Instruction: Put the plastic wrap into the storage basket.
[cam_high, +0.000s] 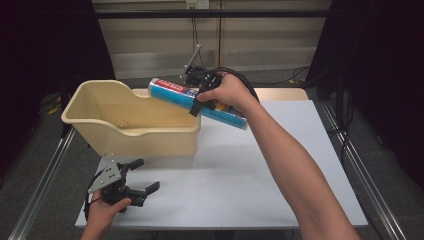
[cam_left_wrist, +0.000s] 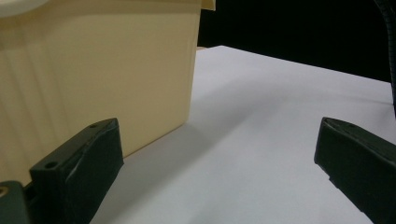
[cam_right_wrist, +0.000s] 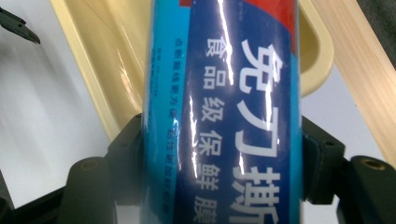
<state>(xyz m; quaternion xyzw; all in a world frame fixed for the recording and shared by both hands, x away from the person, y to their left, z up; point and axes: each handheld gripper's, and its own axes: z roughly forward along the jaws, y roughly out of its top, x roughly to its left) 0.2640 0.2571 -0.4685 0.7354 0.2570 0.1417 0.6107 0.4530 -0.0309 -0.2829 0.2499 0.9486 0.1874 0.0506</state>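
Note:
A long blue tube with red and white lettering (cam_high: 180, 95) hangs in the air, tilted, its upper end over the right rim of the cream plastic bin (cam_high: 95, 107). My right gripper (cam_high: 201, 100) is shut on its middle; in the right gripper view both jaws press the sides of the blue tube (cam_right_wrist: 224, 116), with the cream bin (cam_right_wrist: 112, 70) below it. At the near left of the white table, my left gripper (cam_high: 142, 176) rests open with nothing between its jaws. The left gripper view has the bin's wall (cam_left_wrist: 93, 70) close ahead on the left.
A white sheet (cam_high: 280, 165) covers the table, with a strip of bare wood (cam_high: 285, 94) at its far edge. Metal rails (cam_high: 40, 180) run along both sides. Black cables (cam_high: 250, 82) trail behind the right hand.

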